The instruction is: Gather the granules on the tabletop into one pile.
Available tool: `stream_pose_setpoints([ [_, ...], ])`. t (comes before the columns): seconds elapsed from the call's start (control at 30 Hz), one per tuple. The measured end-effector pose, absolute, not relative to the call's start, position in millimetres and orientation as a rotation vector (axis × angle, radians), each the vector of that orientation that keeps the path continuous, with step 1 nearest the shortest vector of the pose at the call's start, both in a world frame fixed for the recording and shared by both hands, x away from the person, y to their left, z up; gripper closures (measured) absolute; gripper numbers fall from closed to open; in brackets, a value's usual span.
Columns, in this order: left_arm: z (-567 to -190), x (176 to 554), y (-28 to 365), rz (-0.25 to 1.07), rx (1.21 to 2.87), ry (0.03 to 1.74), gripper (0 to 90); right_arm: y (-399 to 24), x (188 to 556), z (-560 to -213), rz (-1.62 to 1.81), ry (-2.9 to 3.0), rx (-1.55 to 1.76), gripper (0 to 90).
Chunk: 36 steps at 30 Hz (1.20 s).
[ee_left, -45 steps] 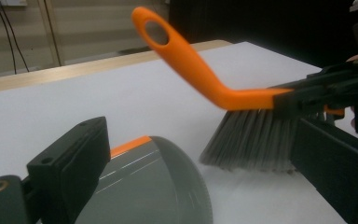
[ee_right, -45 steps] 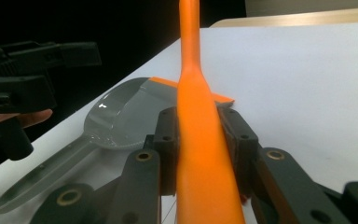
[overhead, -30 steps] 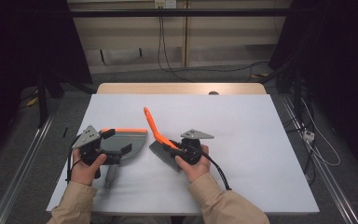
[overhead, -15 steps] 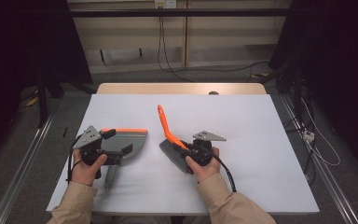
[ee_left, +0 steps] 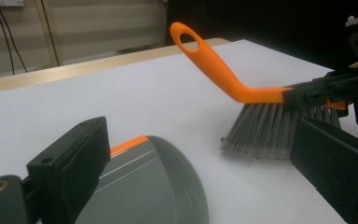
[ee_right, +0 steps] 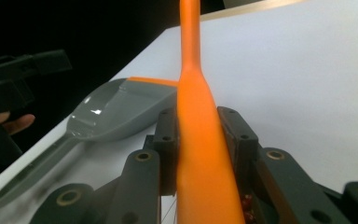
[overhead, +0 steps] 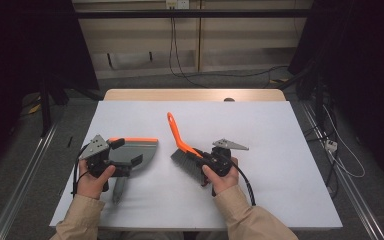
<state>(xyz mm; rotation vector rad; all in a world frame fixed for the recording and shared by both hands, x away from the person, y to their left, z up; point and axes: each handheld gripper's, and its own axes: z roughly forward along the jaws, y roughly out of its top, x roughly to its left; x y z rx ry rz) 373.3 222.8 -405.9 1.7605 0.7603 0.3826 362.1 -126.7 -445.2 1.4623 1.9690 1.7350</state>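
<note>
In the high view, two sleeved forearms are seen entering from the bottom edge, each hand wrapped around a black hand-held tool with tongs. The left tongs are held in the lower left of the frame, pointing toward the centre, with the hand closed around the grip from below and a cable looping down beside the wrist. Their jaws stand wide: in the left gripper view they are seen well apart at the two bottom corners, with the grey plastic dustpan with an orange front edge lying between and below them. Whether the dustpan is touched by them cannot be told. In the high view the dustpan is placed flat on the white tabletop, its handle pointing toward the bottom edge.

The right tongs are held just right of centre, pointing left, with the wrist low over the tabletop. They are clamped on the orange plastic hand brush with grey bristles; in the right gripper view the brush's orange back is pressed between the two jaws. The bristles are directed toward the dustpan, near it but apart, and the looped handle rises toward the upper centre.
</note>
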Motion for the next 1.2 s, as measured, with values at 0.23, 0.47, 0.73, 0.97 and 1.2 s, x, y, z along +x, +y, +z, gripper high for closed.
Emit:
stream_pose_setpoints([
  [0.23, -405.9, 373.6, 223.8, 0.383, 1.757, 0.764, 5.1, -128.2, 367.3, -426.3, 1.775, 1.956, 1.386, 70.7],
  [0.47, -405.9, 374.0, 224.5, 0.384, 1.754, 0.767, 5.1, -148.3, 390.3, -424.7, 1.625, 1.963, 1.286, 70.7],
  [0.73, -407.8, 376.0, 223.6, 0.378, 1.762, 0.772, 5.1, -155.2, 423.1, -442.0, 1.570, 2.018, 1.185, 70.7],
  [0.97, -408.7, 377.3, 224.7, 0.379, 1.761, 0.783, 5.1, -154.9, 429.4, -450.6, 1.544, 2.059, 1.154, 70.6],
  [1.2, -408.8, 375.9, 221.0, 0.370, 1.763, 0.775, 5.1, -159.3, 424.5, -443.5, 1.440, 2.123, 1.149, 70.2],
])
